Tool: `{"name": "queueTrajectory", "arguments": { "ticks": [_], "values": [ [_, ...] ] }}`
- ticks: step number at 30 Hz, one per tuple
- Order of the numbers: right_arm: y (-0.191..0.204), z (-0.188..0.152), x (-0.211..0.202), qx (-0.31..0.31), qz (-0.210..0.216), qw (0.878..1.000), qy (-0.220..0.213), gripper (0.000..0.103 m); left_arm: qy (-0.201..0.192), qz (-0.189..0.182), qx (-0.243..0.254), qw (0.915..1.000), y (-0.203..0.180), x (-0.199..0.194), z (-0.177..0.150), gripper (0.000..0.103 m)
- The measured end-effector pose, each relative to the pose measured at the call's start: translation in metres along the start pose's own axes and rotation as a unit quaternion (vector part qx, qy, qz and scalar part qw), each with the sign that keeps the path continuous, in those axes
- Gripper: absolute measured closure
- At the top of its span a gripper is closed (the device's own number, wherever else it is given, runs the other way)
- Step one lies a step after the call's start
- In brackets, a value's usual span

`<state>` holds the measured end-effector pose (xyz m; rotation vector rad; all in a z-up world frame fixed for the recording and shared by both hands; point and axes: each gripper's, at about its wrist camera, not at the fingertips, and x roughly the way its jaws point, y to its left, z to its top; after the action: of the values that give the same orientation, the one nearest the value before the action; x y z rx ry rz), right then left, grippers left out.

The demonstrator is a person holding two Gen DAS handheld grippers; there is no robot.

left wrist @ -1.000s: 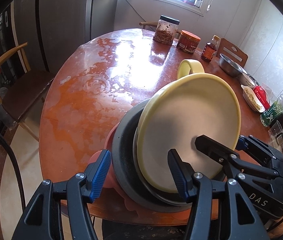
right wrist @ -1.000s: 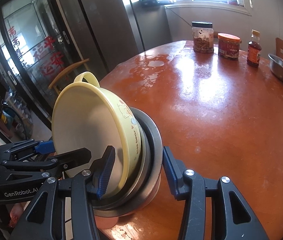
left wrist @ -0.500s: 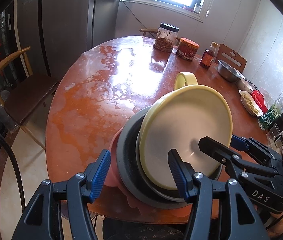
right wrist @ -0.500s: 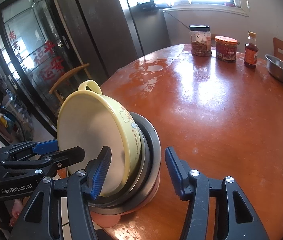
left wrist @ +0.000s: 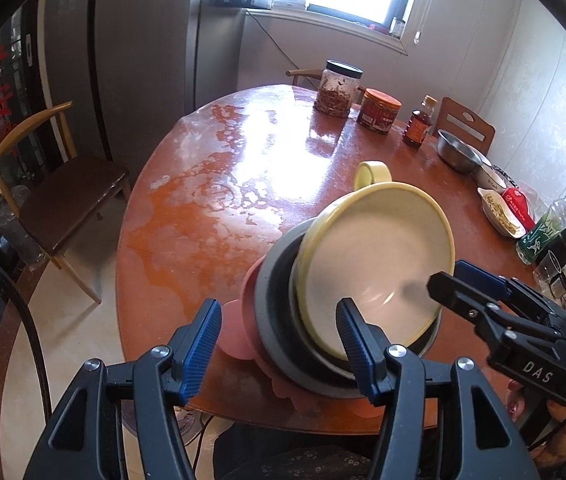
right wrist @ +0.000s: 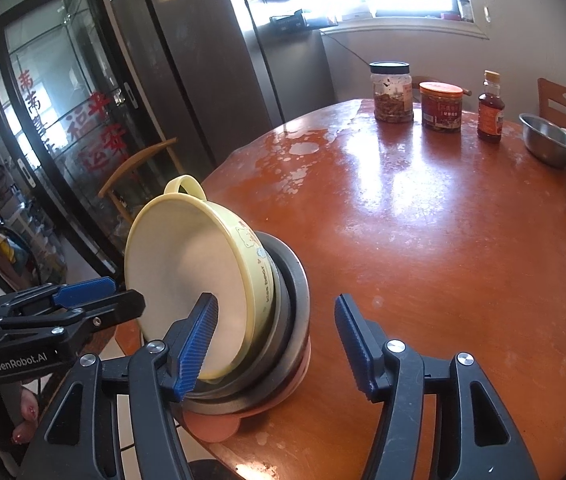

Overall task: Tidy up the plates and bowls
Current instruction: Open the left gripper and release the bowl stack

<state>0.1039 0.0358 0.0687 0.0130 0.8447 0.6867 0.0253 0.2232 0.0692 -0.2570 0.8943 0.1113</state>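
Note:
A stack stands at the near edge of the round red table (left wrist: 211, 208): a yellow bowl with a loop handle (left wrist: 379, 264) nested in a grey metal bowl (left wrist: 279, 320) on a pink plate (left wrist: 243, 340). The stack also shows in the right wrist view, with the yellow bowl (right wrist: 187, 276), grey bowl (right wrist: 295, 304) and pink plate (right wrist: 211, 426). My left gripper (left wrist: 279, 340) is open, its fingers on either side of the stack's near rim, not touching. My right gripper (right wrist: 275, 344) is open on the stack's other side and holds nothing.
At the table's far side stand a dark-lidded jar (left wrist: 337, 88), a red-lidded jar (left wrist: 379, 110), a sauce bottle (left wrist: 417, 122), a steel bowl (left wrist: 457, 156) and a dish of food (left wrist: 497, 210). A wooden chair (left wrist: 55, 184) stands left of the table.
Both grippers have drawn back and up from the stack, so it looks smaller and farther. Both stay open. The stack has not moved.

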Motion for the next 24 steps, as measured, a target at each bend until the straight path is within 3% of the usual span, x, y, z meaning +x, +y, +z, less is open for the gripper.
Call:
{"name": "queueTrajectory", "arguments": {
  "ticks": [11,21,24],
  "values": [
    [-0.011,-0.019,-0.021,0.001,-0.001,1.0,0.001,0.04,-0.009,0.028,-0.033,0.999,0.037,-0.014,-0.011,0.044],
    [-0.023,-0.048,-0.009,0.002,0.006,0.999,0.041,0.041,0.028,0.024,-0.061,0.9974,0.065,0.029,-0.007,0.044],
    [-0.027,-0.055,-0.001,0.007,0.006,0.998,0.058,0.047,0.04,0.013,-0.062,0.9972,0.067,0.041,-0.003,0.044]
  ]
}}
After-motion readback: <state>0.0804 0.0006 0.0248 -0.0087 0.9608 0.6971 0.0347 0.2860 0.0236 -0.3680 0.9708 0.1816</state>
